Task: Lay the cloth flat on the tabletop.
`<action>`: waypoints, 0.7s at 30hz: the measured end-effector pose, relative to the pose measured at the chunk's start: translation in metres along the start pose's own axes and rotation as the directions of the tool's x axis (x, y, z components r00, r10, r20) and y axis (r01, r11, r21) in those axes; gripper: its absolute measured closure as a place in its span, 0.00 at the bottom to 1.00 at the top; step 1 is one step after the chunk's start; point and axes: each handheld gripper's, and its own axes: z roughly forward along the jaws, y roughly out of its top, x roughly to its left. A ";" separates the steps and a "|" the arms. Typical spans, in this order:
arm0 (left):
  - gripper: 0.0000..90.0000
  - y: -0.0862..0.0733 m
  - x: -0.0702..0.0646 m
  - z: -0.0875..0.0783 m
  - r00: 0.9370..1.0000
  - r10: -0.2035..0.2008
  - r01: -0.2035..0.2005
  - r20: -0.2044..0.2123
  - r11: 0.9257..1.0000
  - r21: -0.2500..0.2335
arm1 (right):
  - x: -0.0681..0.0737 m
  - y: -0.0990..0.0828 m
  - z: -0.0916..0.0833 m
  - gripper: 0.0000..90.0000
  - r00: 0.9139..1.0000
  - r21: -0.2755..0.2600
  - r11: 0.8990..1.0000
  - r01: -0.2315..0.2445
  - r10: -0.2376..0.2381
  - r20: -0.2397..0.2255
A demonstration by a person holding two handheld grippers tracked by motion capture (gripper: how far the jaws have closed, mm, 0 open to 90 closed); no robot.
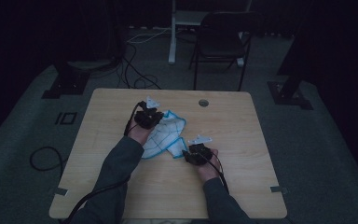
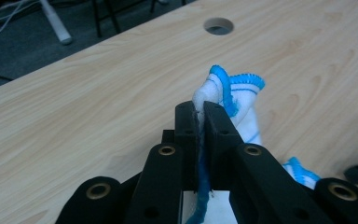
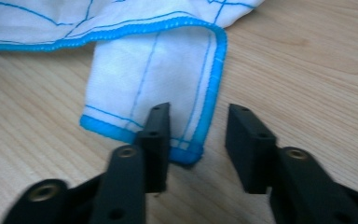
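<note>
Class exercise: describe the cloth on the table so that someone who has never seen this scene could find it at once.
Look at the pale wooden table with a round hole near its far edge. Near its middle, between the person's two hands, lies a crumpled white cloth. Its bright blue stitched hem and thin blue grid lines set it apart.

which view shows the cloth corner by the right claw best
The right gripper view: the cloth's corner with its blue hem lies flat, close up between the open right claw. In the high view the corner is small and dim. The left gripper view shows another bunched part.
</note>
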 end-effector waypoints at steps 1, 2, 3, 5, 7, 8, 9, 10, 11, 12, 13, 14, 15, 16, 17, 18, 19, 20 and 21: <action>0.95 0.000 0.003 -0.001 1.000 -0.006 0.006 -0.004 1.000 0.000 | 0.001 0.001 0.000 0.76 1.000 0.008 1.000 0.003 -0.003 0.000; 0.95 -0.001 0.007 -0.003 1.000 -0.021 0.021 -0.009 1.000 -0.003 | 0.002 0.002 0.000 0.82 1.000 0.013 1.000 0.004 -0.004 0.000; 0.95 -0.002 0.009 -0.004 1.000 -0.027 0.026 -0.013 1.000 -0.004 | 0.003 0.003 0.000 0.87 1.000 0.017 1.000 0.016 -0.016 -0.006; 0.95 -0.005 0.017 -0.008 0.998 -0.049 0.049 -0.027 0.999 -0.007 | 0.005 0.004 0.001 0.95 0.999 0.023 0.999 0.033 -0.033 0.000; 0.95 -0.007 0.023 -0.011 0.997 -0.063 0.062 -0.035 0.998 -0.009 | 0.003 0.004 0.000 0.97 0.998 0.030 0.998 0.047 -0.048 0.027; 0.95 -0.009 0.028 -0.013 0.996 -0.077 0.076 -0.041 0.997 -0.014 | 0.002 0.004 -0.001 0.97 0.999 0.029 0.999 0.044 -0.045 0.031; 0.95 -0.011 0.031 -0.014 0.995 -0.084 0.083 -0.044 0.996 -0.011 | -0.001 0.004 -0.003 0.97 0.999 0.025 0.999 0.029 -0.030 0.034; 0.95 -0.014 0.036 -0.016 0.994 -0.100 0.099 -0.048 0.995 -0.013 | -0.004 0.004 -0.005 0.98 0.999 0.020 1.000 0.022 -0.023 0.035; 0.95 -0.016 0.039 -0.016 0.993 -0.109 0.108 -0.052 0.994 -0.012 | -0.008 0.004 -0.008 0.98 0.999 0.006 1.000 0.012 -0.013 0.036; 0.96 -0.019 0.044 -0.017 0.990 -0.128 0.128 -0.056 0.992 -0.013 | -0.009 0.004 -0.011 0.98 0.999 0.000 1.000 0.006 -0.006 0.038; 0.95 -0.021 0.047 -0.018 0.989 -0.136 0.136 -0.058 0.991 -0.013 | -0.012 0.006 -0.015 0.98 0.999 -0.011 1.000 0.003 -0.002 0.045; 0.96 -0.025 0.050 -0.019 0.987 -0.149 0.149 -0.064 0.989 -0.012 | -0.013 0.006 -0.017 0.98 0.999 -0.017 1.000 0.003 -0.002 0.047; 0.95 -0.027 0.053 -0.020 0.985 -0.156 0.156 -0.067 0.988 -0.012 | -0.015 0.008 -0.020 0.98 0.999 -0.025 1.000 0.005 -0.004 0.054; 0.95 -0.027 0.053 -0.020 0.985 -0.156 0.156 -0.067 0.988 -0.012 | -0.015 0.009 -0.022 0.98 0.998 -0.034 0.999 0.010 -0.008 0.059; 0.95 -0.034 0.058 -0.022 0.982 -0.175 0.175 -0.074 0.985 -0.006 | -0.017 0.010 -0.026 0.98 0.998 -0.044 0.999 0.012 -0.010 0.065; 0.96 -0.038 0.062 -0.023 0.979 -0.185 0.186 -0.080 0.983 -0.004 | -0.017 0.011 -0.028 0.98 0.998 -0.050 0.999 0.014 -0.011 0.069; 0.95 -0.040 0.064 -0.023 0.978 -0.193 0.193 -0.083 0.981 -0.003 | -0.019 0.013 -0.032 0.98 0.997 -0.060 0.998 0.016 -0.012 0.074; 0.96 -0.044 0.067 -0.024 0.975 -0.204 0.205 -0.086 0.979 0.000 | -0.019 0.014 -0.034 0.98 0.997 -0.068 0.998 0.018 -0.013 0.076; 0.96 -0.048 0.070 -0.025 0.973 -0.214 0.215 -0.090 0.977 0.001 | -0.021 0.015 -0.038 0.98 0.997 -0.078 0.997 0.018 -0.012 0.080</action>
